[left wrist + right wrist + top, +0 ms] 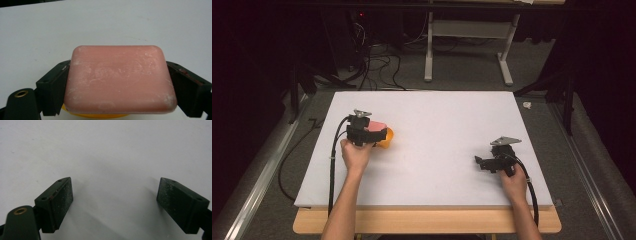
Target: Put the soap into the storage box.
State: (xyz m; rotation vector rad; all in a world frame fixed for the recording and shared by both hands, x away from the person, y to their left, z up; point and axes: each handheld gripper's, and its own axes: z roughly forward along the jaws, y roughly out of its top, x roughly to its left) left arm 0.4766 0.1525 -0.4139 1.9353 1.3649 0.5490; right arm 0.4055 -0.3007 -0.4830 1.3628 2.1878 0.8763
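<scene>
Soap (120, 78) sits square between the jaws of your left gripper (120, 82), a pink bar with rounded corners, and both pads press on its short ends, so its long axis runs straight across from one pad to the other. Under the near edge of the bar a sliver of yellow dish (97, 115) peeks out; from the high view the soap (375, 126) is directly above that dish (386, 137), on the left half of the counter (437, 150). Whether the bar already rests in the dish or hangs just over it, you cannot tell from these pictures. That is the relation your next move turns on, as I judge it: the dish lies straight below the bar, so the way is down, with the bar kept level.

Your left hand (356, 156) is the one at the work. Your right gripper (486, 163) rests well apart on the right half of the counter, its jaws wide apart with nothing but bare white surface between them.

No brand or stamp can be read on the soap's top face, only whitish scuffs. Beyond the counter, cables (377, 65) trail over the floor.
</scene>
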